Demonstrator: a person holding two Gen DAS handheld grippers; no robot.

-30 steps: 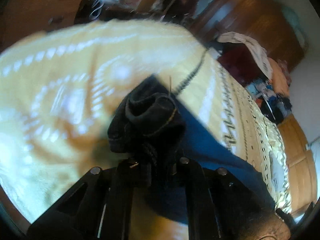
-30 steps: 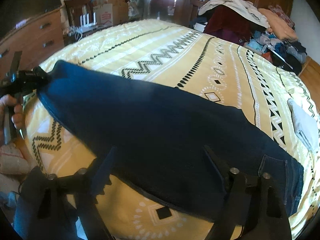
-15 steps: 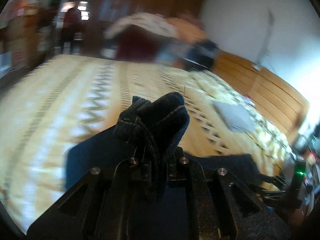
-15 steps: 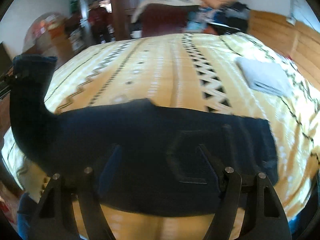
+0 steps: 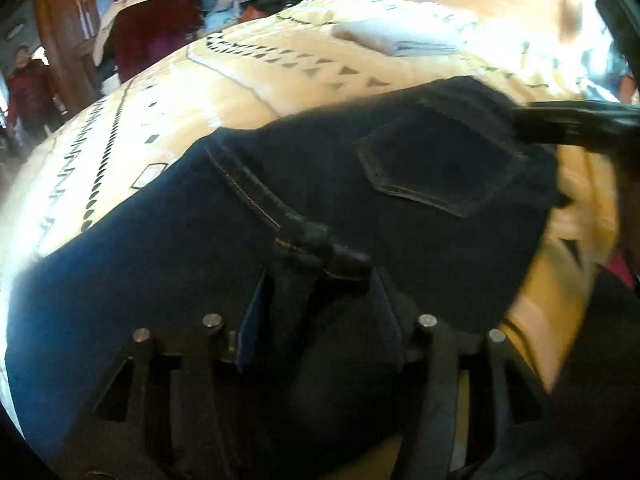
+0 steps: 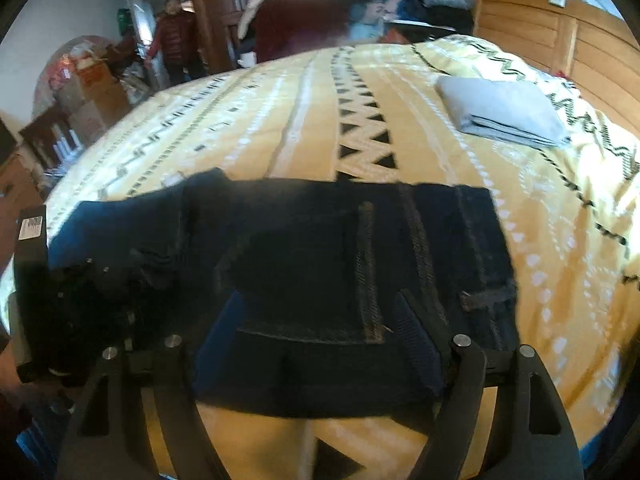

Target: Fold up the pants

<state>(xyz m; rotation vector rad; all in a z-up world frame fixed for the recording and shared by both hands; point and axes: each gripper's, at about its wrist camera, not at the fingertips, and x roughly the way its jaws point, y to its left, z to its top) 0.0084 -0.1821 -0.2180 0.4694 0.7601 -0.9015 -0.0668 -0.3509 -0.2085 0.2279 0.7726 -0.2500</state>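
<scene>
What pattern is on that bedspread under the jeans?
The bedspread is yellow and cream, banded with black zigzags, triangles and dots. It shows best in the right wrist view.

left gripper (image 5: 320, 300) just opened, hem between fingers; pants (image 5: 400, 208) folded on bedspread (image 5: 248, 64).

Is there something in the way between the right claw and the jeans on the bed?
Nothing visible does. The right claw stands open directly over the jeans, and only dark denim shows between its fingers. The grey folded cloth lies farther up the bedspread, apart from the jeans.
</scene>
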